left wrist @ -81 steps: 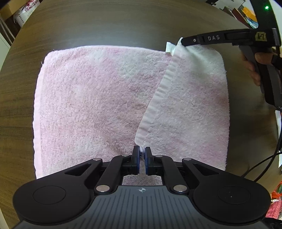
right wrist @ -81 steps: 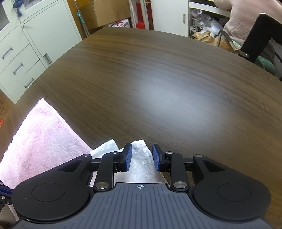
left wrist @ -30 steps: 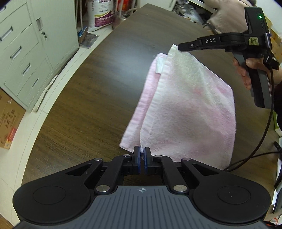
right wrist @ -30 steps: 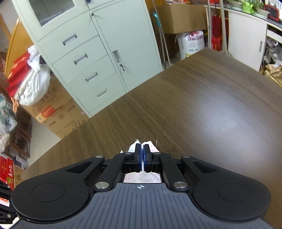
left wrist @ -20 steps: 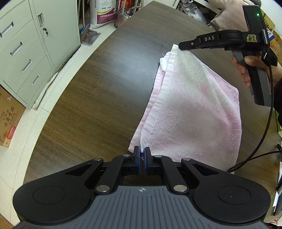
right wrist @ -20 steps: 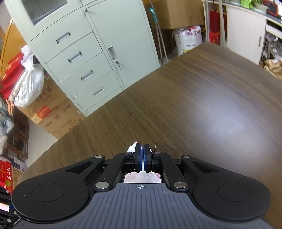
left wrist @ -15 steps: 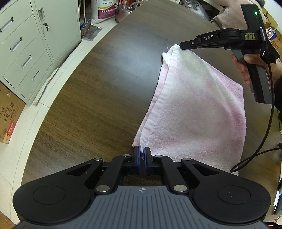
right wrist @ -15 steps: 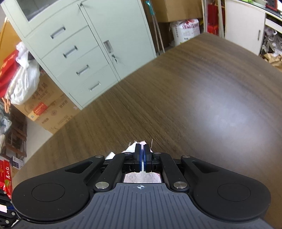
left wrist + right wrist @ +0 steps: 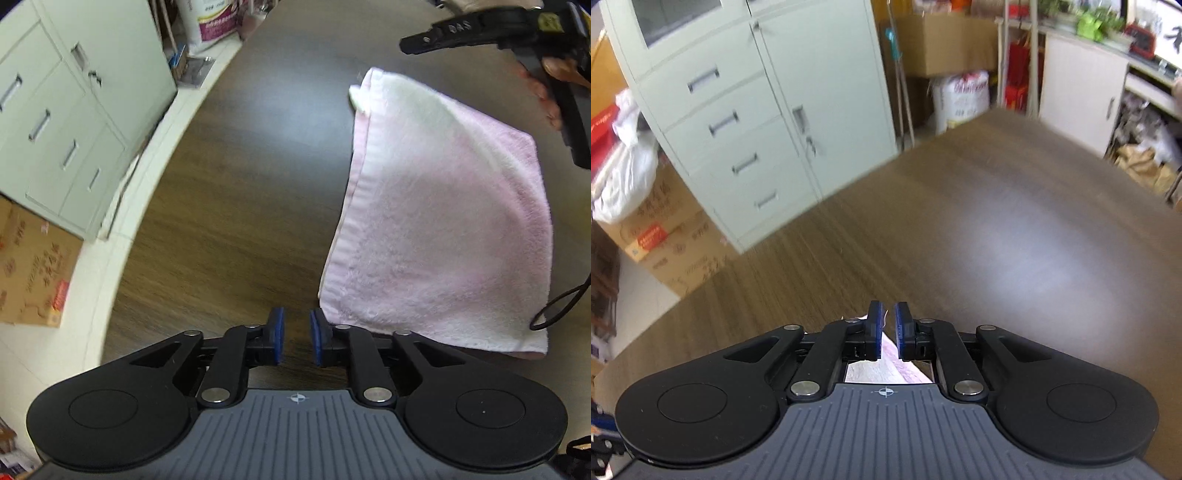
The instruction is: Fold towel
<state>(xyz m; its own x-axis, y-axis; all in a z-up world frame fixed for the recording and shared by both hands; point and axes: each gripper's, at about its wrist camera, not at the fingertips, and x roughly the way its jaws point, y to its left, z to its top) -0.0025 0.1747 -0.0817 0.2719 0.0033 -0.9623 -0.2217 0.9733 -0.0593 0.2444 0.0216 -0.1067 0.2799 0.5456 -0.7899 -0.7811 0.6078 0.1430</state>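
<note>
The left gripper [image 9: 296,336] points steeply downward, its jaws opening with a clear gap and nothing between the blue pads [image 9: 277,334]. The right gripper [image 9: 886,330] tilts down less steeply, its jaws opening to a narrow gap. A hand [image 9: 557,79] wraps the right gripper's handle in the left wrist view.

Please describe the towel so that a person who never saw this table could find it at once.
Look at the dark wooden table beside the pale green cabinet. The towel lies flat on it, just past the left gripper, whose jaws are opening with nothing between them. It is the only soft thing there: pink and white, fluffy, folded double.
</note>
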